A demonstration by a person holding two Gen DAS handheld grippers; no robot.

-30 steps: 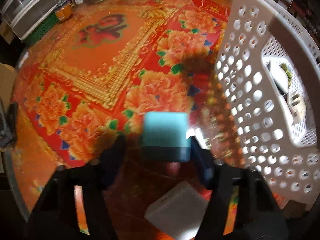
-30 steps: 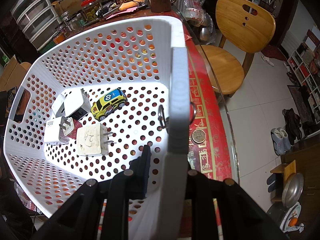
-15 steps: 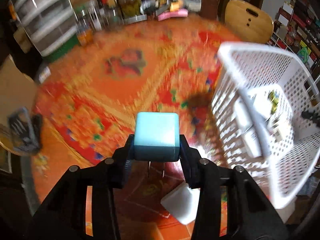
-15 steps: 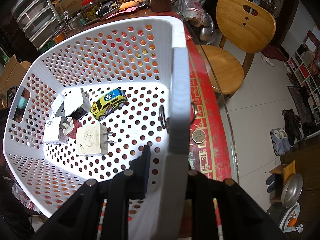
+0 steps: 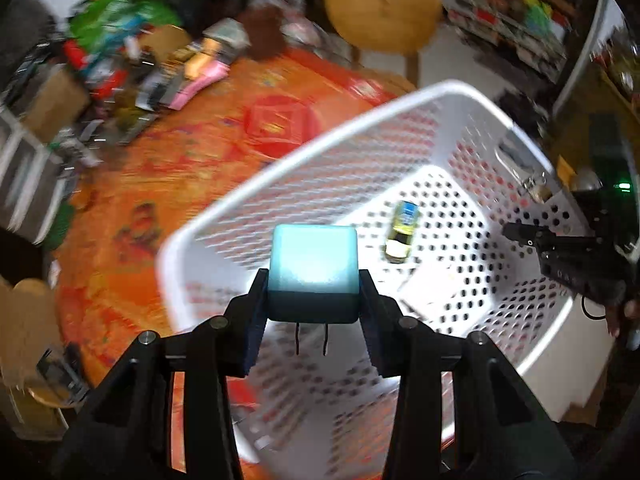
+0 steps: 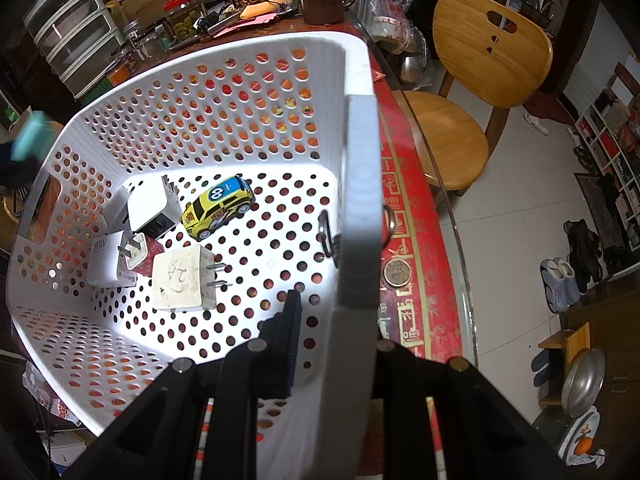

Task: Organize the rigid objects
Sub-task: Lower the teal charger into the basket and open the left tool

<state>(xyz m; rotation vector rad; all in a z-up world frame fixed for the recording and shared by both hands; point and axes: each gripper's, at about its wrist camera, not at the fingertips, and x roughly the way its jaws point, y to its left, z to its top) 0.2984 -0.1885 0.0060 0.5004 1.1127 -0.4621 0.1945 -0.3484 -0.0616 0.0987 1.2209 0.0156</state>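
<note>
My left gripper (image 5: 314, 294) is shut on a light blue plug charger (image 5: 314, 268), prongs pointing down, held in the air above the near-left wall of the white perforated basket (image 5: 320, 144). The same blue charger (image 6: 30, 136) shows at the far left edge of the right wrist view. My right gripper (image 6: 332, 320) is shut on the basket's right rim (image 6: 360, 200). Inside the basket lie a yellow toy car (image 6: 218, 208) and three white chargers (image 6: 154, 210), (image 6: 112, 258), (image 6: 182, 278).
The basket stands on a round table with a red-orange flowered cloth (image 5: 168, 168). Jars, drawers and clutter crowd the table's far side (image 6: 160, 24). A coin (image 6: 397, 273) lies by the basket's right wall. A wooden chair (image 6: 480, 80) stands beyond the table edge.
My left gripper closed on the blue charger, lifted it off the cloth and carried it right, over the basket. The right gripper and the basket have stayed put.
</note>
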